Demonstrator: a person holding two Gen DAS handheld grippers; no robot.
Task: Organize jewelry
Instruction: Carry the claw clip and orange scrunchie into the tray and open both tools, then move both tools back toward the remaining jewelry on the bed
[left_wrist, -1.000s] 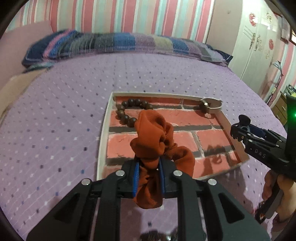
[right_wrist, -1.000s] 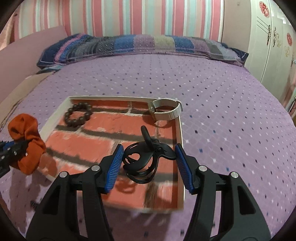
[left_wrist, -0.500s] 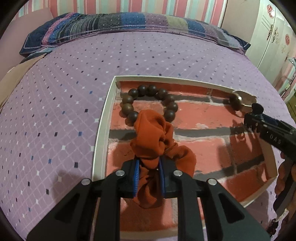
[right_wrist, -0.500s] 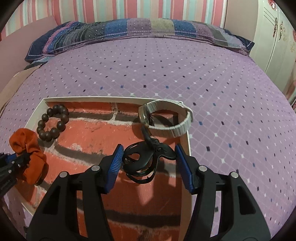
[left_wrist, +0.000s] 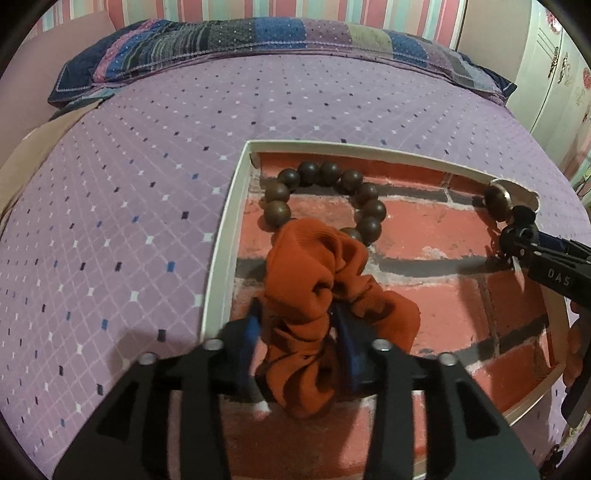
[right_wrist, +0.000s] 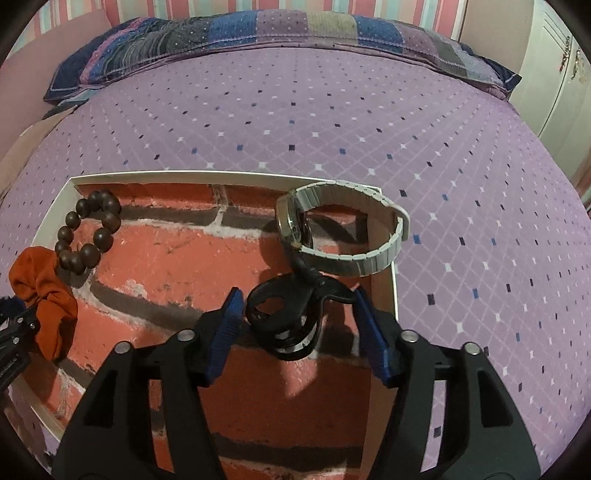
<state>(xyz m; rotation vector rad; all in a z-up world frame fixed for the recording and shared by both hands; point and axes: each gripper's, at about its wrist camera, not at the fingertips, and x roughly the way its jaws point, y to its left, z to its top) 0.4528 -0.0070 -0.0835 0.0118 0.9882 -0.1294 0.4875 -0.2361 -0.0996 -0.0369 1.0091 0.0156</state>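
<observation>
Both grippers have advanced over the tray. Left gripper fingers, clamped on the orange scrunchie, hover beside the bead bracelet; right gripper fingers flank the black hair claw near the watch, contact unclear. Release seems next.

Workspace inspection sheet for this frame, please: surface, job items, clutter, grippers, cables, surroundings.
Surface: purple diamond-print bedspread; on it a white-rimmed tray with brick-pattern floor.
Job's things: brown bead bracelet in the tray's far left corner; watch on its side at the far right corner, band over the rim; orange scrunchie; black hair claw.
Clutter: nothing seen.
Grippers: left gripper shut on the scrunchie above the tray; right gripper open, the claw between its fingers.
Cables: nothing seen.
Surroundings: striped pillow, striped wall, white wardrobe.
</observation>
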